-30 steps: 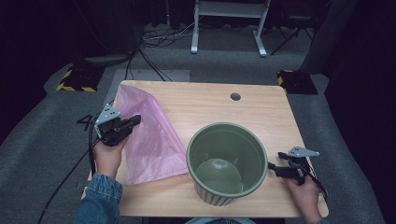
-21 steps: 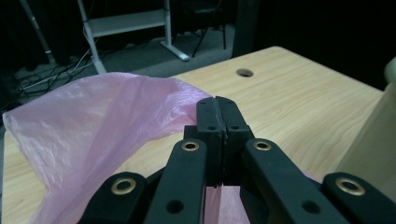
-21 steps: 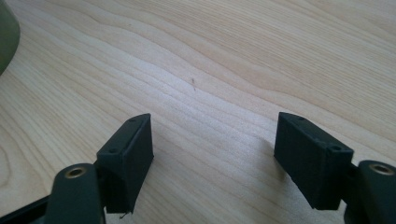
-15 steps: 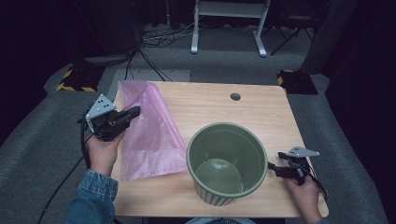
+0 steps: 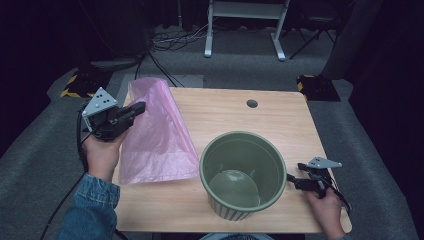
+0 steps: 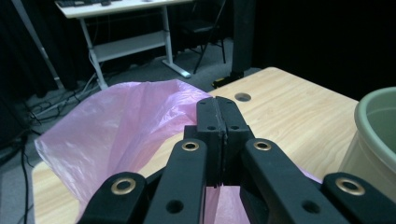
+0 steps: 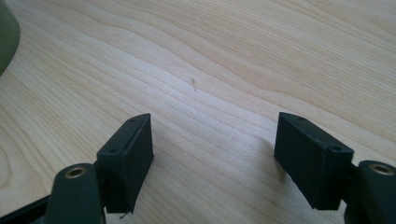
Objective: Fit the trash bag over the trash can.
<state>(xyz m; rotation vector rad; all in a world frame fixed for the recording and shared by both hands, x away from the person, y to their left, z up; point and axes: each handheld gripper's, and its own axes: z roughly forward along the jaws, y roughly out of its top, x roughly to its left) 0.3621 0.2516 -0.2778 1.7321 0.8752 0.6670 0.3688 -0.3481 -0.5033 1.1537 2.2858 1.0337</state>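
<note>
Your left gripper (image 5: 137, 107) sat at the left of the high view, raised off the table, its jaws pressed flat together on the pink plastic bag (image 5: 155, 135). In the left gripper view the two black jaws met along a thin seam at the centre of the frame (image 6: 218, 105), with the pink film spreading up and to the left behind them and a fold of it running down between the arms. The bag itself filled the left-centre of the high view — its upper end lifted toward your gripper, its lower edge lying on the wooden table (image 5: 225, 112) just beside the green pot (image 5: 243, 172).

Your right gripper (image 5: 292, 180) was at the lower right of the high view, low over the table and just beside the pot's right wall; whether it touched the pot I couldn't tell. In the right gripper view its jaws stood wide apart (image 7: 212, 154) with nothing between them but bare wood grain — a sliver of the green pot (image 7: 7, 32) showed at the upper left corner.

The pot stood upright at the lower centre of the high view. At the table's far edge, upper centre, sat a small round hole (image 5: 252, 103).
</note>
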